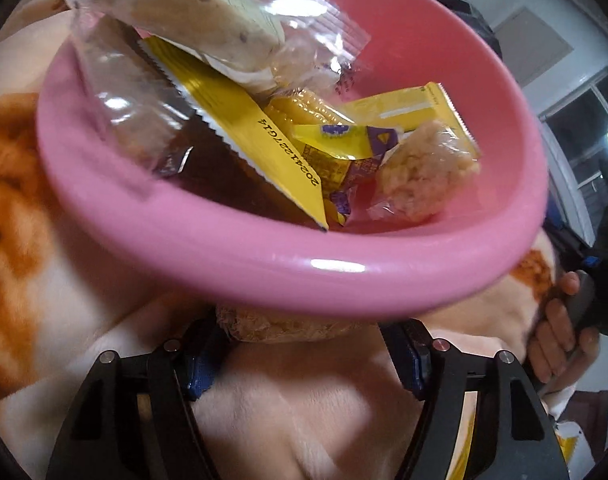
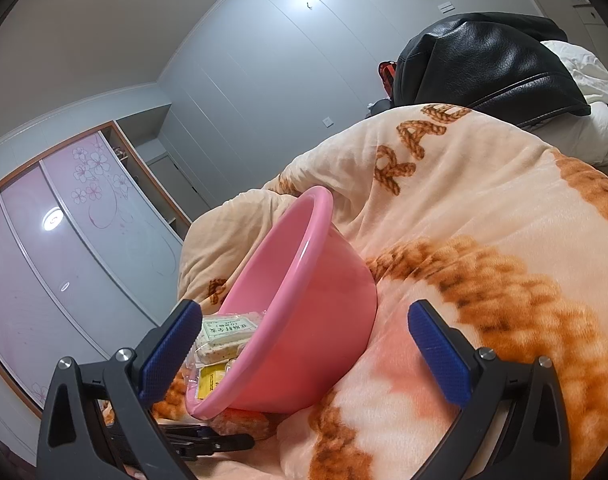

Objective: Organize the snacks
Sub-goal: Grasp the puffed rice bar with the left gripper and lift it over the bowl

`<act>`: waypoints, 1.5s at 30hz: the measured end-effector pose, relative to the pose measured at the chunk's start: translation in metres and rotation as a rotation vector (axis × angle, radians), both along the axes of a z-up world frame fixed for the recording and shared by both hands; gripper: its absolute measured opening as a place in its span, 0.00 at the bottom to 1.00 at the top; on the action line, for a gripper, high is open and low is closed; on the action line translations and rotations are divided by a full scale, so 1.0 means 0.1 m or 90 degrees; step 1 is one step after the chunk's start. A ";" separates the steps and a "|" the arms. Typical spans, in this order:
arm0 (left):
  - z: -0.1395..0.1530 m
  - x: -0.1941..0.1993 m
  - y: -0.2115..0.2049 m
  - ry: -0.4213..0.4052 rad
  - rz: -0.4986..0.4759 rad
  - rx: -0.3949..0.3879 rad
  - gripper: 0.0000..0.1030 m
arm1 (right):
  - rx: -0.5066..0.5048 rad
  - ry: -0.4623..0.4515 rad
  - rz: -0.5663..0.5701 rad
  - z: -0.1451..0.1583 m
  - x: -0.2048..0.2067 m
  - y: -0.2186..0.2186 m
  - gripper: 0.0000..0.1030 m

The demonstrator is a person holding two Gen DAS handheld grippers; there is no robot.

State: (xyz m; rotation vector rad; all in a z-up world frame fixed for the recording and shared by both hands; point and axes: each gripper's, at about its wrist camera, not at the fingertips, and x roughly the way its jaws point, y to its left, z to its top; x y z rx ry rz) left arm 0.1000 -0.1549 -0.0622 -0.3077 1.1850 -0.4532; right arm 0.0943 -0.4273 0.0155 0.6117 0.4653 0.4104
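A pink plastic basin (image 1: pixel 264 268) lies tilted on a cream and orange blanket (image 1: pixel 32 208). It holds several snacks: a nougat bar in clear wrap (image 1: pixel 208 20), yellow packets (image 1: pixel 240 120) and a crumbly rice cake (image 1: pixel 420 172). Just under the basin's near rim another clear-wrapped rice cake (image 1: pixel 288 326) sits between the blue pads of my left gripper (image 1: pixel 300 344), its wrapper ends touching both fingers. In the right wrist view the basin (image 2: pixel 304 312) stands between and beyond the wide-apart fingers of my right gripper (image 2: pixel 304 350), which is open and touches nothing.
A hand (image 1: pixel 560 332) holds the other gripper's handle at the right. A black leather jacket (image 2: pixel 484 64) and white bedding (image 2: pixel 584 80) lie at the far end of the blanket. A wardrobe with flowered sliding doors (image 2: pixel 64 220) stands to the left. Another yellow packet (image 1: pixel 568 436) lies at the lower right.
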 end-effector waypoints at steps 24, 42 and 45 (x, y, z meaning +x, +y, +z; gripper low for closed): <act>0.98 -0.35 0.64 -0.212 -0.047 -0.220 0.67 | -0.004 0.004 -0.001 0.00 0.00 0.00 1.00; 0.55 -0.20 0.47 -0.253 0.029 -0.039 0.77 | -0.012 0.012 -0.004 -0.01 0.02 0.01 1.00; 0.62 -0.35 0.53 -0.284 0.053 -0.035 0.77 | -0.012 0.012 -0.004 -0.01 0.02 0.02 1.00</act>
